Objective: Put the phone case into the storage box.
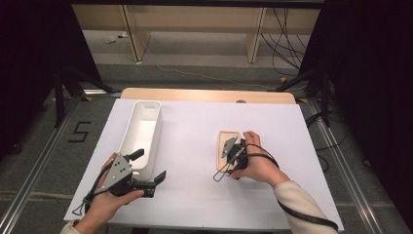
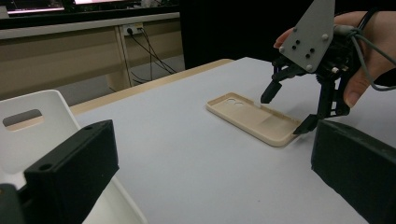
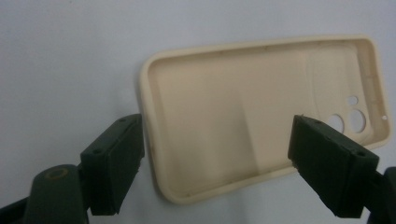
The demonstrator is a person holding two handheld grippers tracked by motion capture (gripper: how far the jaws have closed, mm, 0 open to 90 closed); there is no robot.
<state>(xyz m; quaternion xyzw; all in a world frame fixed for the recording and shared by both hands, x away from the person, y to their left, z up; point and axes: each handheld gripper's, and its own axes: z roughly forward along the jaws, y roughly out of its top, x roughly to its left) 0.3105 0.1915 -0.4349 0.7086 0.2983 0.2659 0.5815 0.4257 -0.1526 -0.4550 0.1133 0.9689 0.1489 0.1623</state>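
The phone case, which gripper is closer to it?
Right. The right gripper sits over the phone case, open jaws straddling its end. The left gripper is far off, beside the white bin.

Even, soft light from above falls on the white table sheet (image 1: 195,146), which reads bright while the surroundings sink into near black. Shadows are faint. In the right gripper view the phone case (image 3: 261,121) is slightly soft, the near jaws blurred. The left gripper view is grainy, with its foreground out of focus.
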